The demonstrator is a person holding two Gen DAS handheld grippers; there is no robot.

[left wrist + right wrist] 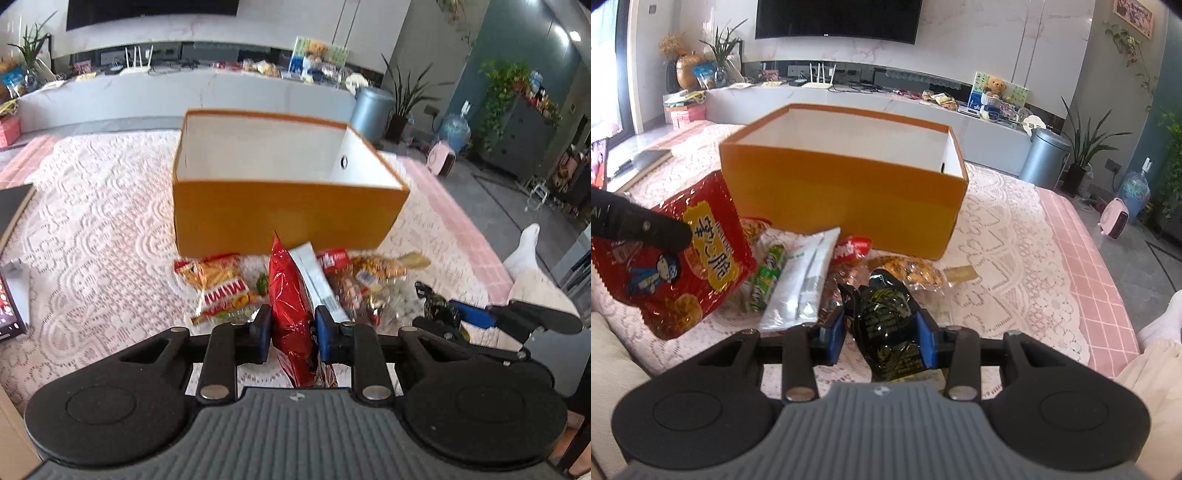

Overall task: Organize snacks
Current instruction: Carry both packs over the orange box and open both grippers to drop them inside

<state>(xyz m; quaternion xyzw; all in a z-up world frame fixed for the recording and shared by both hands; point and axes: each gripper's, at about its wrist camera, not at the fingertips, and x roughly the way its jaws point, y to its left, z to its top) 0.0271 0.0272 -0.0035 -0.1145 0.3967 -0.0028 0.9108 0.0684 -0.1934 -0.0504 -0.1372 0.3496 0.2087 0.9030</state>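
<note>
Both pairs of fingers are closed on a snack. On the left gripper (291, 334) the blue pads (325, 334) stand narrowly apart, pinching the red bag (290, 306) edge-on near its middle, so it hangs upright above the lace cloth (92, 236). The right gripper (882, 339) is spread wider around the black packet (886, 325), with both pads against its crumpled sides; whether it is lifted clear of the cloth is hard to tell. The orange box (842, 195) stands open and apparently empty just behind the pile of snacks (798, 280). To do this well, I would carry each packet over the near wall, lower it inside before letting go, and move one hand at a time so the bags do not collide.
</note>
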